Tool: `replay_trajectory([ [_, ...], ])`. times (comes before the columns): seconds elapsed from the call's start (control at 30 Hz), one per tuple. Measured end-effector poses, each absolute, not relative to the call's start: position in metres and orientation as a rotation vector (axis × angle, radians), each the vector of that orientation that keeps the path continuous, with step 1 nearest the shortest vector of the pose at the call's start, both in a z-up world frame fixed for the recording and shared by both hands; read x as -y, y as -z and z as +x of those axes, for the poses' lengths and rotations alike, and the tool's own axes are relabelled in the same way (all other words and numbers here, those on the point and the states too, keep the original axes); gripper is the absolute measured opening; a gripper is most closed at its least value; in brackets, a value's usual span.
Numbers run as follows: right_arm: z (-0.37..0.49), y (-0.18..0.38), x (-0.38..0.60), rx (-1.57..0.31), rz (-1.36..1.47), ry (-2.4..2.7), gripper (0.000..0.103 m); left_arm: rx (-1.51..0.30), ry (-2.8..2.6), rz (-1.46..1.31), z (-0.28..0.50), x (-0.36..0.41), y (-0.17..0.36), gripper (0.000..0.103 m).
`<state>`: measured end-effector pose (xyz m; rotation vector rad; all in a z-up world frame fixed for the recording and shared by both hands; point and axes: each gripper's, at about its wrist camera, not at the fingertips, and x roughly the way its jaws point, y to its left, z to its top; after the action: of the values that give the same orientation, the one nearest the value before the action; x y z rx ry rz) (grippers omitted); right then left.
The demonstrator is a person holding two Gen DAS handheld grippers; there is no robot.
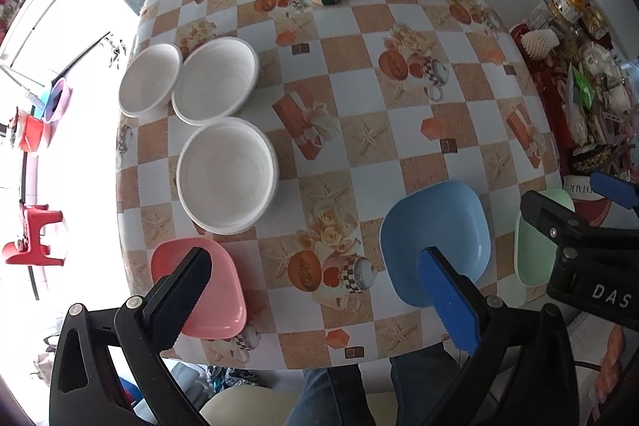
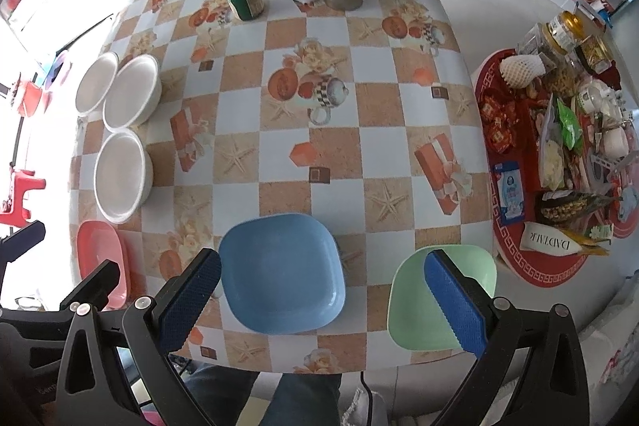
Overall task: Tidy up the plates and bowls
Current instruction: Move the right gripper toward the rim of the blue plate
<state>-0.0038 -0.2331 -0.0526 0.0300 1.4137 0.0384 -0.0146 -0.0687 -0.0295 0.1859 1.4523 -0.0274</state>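
Nothing lifted yet: both grippers gape empty over the near table edge.

Blue plate (image 2: 281, 272) sits front and centre, pink plate (image 2: 102, 258) left, green plate (image 2: 439, 296) right at the rim; three white bowls (image 2: 122, 176) cluster far left. Left gripper (image 1: 315, 300) and right gripper (image 2: 323, 300) hover, jaws wide. The risk: a clumsy pinch on the green plate nudges it off the tablecloth (image 2: 339, 146) edge.

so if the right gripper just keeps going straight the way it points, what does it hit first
Most likely the square blue plastic plate, which lies between the open fingers of the right gripper near the table's front edge. Depth is unclear, so it may pass above it.
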Motion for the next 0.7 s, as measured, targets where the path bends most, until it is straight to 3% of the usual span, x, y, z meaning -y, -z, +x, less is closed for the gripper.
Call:
replay_trajectory([
  [0.7,-0.007,0.076,0.253,-1.464,0.034,-0.033,0.102,-1.484,0.035,0.212,-0.023,0.087,0.052,0.103],
])
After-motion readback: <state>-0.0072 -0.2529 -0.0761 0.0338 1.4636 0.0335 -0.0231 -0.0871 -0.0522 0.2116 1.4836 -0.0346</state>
